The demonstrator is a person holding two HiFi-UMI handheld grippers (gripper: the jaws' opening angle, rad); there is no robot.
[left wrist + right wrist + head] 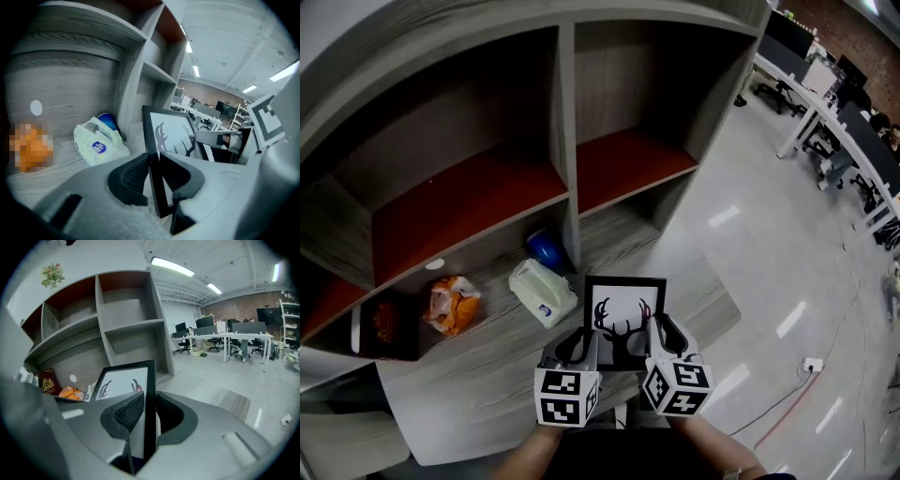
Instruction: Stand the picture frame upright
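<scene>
The picture frame [623, 309] is black-edged, with a white sheet that bears a dark antler drawing. It is lifted on the grey wooden desk [469, 394] with its face toward me, held at both side edges. My left gripper [581, 339] is shut on its left edge, and my right gripper [661, 333] is shut on its right edge. In the left gripper view the frame [171, 136] runs edge-on between the pads of that gripper [152, 176]. In the right gripper view the frame's [122, 383] black edge is pinched in that gripper [150, 416]. The frame's lower edge is hidden behind the grippers.
A white plastic bag [542, 292] lies just left of the frame, with a blue object [547, 249] behind it. Further left are an orange packet [452, 305] and a dark red book [389, 323]. Shelf compartments [567, 141] rise behind. The desk's right edge [727, 314] drops to the floor.
</scene>
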